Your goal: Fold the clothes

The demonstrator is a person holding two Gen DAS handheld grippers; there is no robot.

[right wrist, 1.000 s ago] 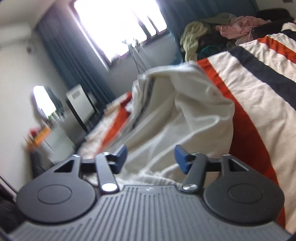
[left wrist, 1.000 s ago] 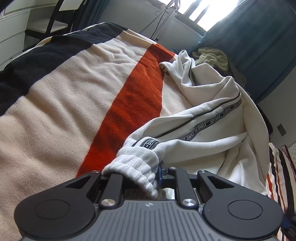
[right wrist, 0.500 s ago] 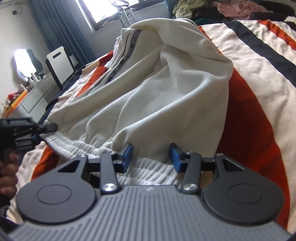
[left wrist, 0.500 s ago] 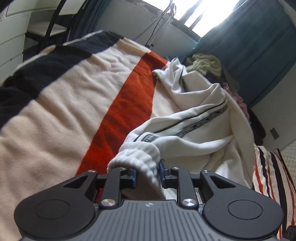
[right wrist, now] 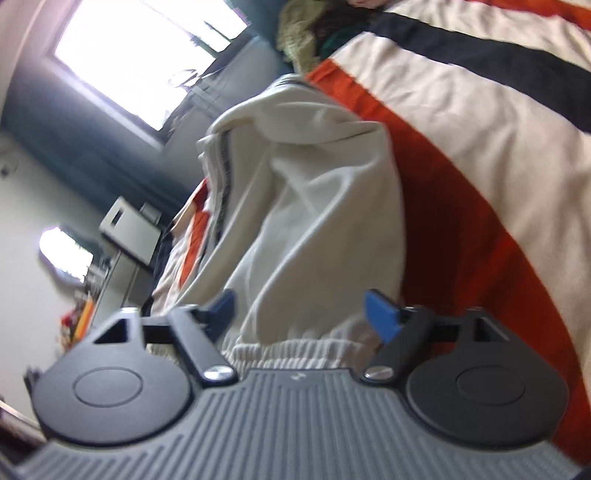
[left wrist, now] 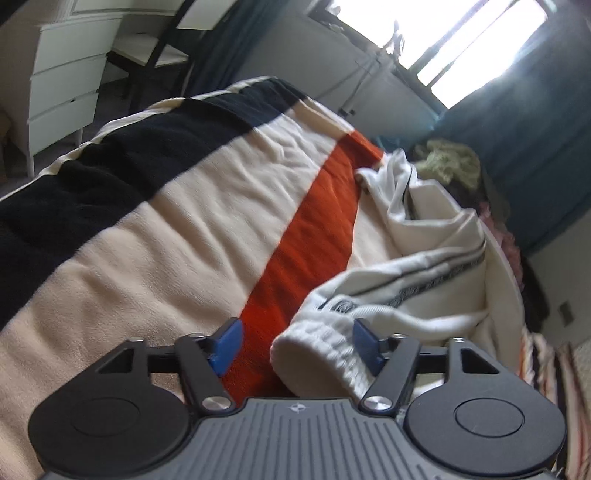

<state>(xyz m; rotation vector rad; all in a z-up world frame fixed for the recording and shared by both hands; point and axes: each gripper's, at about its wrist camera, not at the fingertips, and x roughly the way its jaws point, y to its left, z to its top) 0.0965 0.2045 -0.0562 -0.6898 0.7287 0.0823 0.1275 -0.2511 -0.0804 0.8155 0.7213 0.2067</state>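
A white garment (left wrist: 436, 236) with a black lettered stripe lies crumpled on a bed blanket (left wrist: 177, 240) striped cream, orange and black. Its ribbed cuff (left wrist: 317, 358) rests between the blue pads of my left gripper (left wrist: 295, 345), close to the right pad and well apart from the left one. The jaws are opening and do not pinch it. In the right wrist view the same garment (right wrist: 317, 206) rises in a heap. Its ribbed hem (right wrist: 295, 349) lies loose between the spreading pads of my right gripper (right wrist: 303, 312).
White drawers (left wrist: 62, 85) and a dark chair (left wrist: 155, 55) stand beyond the bed's far left edge. A bright window (left wrist: 480, 33), teal curtains (left wrist: 535, 129) and a pile of other clothes (left wrist: 450, 162) lie behind the garment. A dresser with small items (right wrist: 85, 317) stands left.
The left jaws have let go of the ribbed cuff and spread wide, and the hand pulled back a little. The right jaws widened off the hem and the right hand rolled.
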